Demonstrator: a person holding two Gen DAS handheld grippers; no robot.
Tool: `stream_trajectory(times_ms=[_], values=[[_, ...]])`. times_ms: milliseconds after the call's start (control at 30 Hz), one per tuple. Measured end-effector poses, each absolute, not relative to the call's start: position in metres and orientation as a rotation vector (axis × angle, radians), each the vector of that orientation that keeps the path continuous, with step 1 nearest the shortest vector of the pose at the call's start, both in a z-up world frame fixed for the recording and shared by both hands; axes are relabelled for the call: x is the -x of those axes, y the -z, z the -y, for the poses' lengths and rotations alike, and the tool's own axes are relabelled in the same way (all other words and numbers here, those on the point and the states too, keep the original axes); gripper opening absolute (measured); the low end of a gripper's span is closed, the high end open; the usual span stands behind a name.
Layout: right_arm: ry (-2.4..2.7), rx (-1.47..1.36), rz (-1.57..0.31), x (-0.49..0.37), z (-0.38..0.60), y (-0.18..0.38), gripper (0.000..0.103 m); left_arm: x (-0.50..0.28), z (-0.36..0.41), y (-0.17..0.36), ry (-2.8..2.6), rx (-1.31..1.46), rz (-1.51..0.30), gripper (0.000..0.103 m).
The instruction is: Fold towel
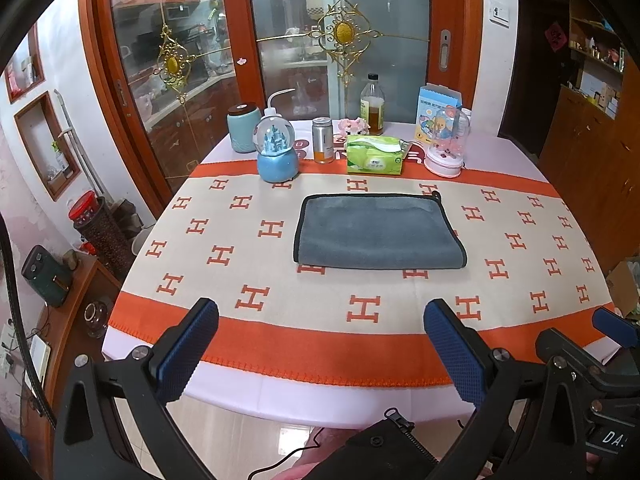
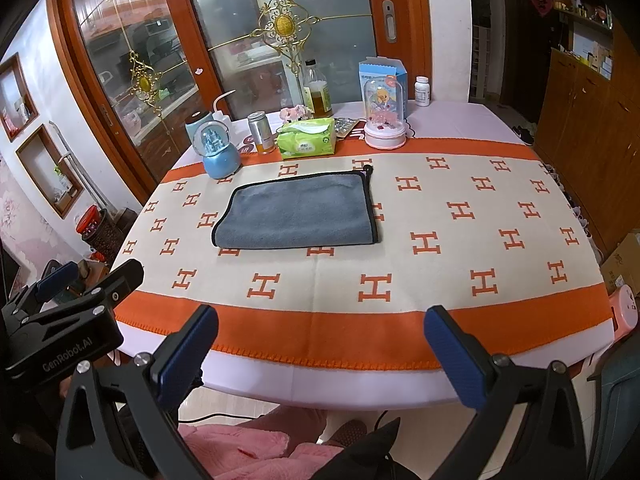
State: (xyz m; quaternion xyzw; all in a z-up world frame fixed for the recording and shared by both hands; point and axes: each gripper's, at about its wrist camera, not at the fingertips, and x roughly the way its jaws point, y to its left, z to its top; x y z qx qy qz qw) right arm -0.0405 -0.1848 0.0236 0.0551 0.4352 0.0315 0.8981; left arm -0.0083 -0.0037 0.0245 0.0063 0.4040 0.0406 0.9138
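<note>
- We find the left gripper and the right gripper both held off the near edge of the tabletop, jaws spread wide and carrying nothing. The two sit close side by side; we judge a collision between them possible if both reach in on converging lines.
- The patterned cloth covers the tabletop beneath the work area. A finger pad driven too low could pinch this cloth together with the towel and drag it, in our judgement.
- The grey towel lies flat at mid-tabletop, apparently already folded over once, its black-bound edges running along the left, right and far sides. We judge that a grasp catching only the top layer would peel the layers apart and skew the next fold.
- A small black hanging loop sits at the towel's far right corner; it could snag a finger.
- Just beyond stand a snow globe, a tissue pack and a domed ornament. A fold swung too far could topple them.
</note>
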Motion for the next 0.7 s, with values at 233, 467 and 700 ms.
stream_trajectory(times_ms=[233,467,700], values=[[-0.066,-0.114,-0.901,0.0406,0.1847,-0.0236,0.103,0.0084,0.0040,-0.0244,-0.084,-0.012,-0.833,0.102],[-0.070,-0.112,-0.899,0.0426,0.1816,-0.0222,0.103,0.0086,0.0042,-0.0244,-0.084,-0.012,-0.830,0.102],[-0.067,-0.113,-0.899,0.0430,0.1816,-0.0229,0.103,0.0087,0.0036,-0.0244,-0.082,-0.012,-0.830,0.102]])
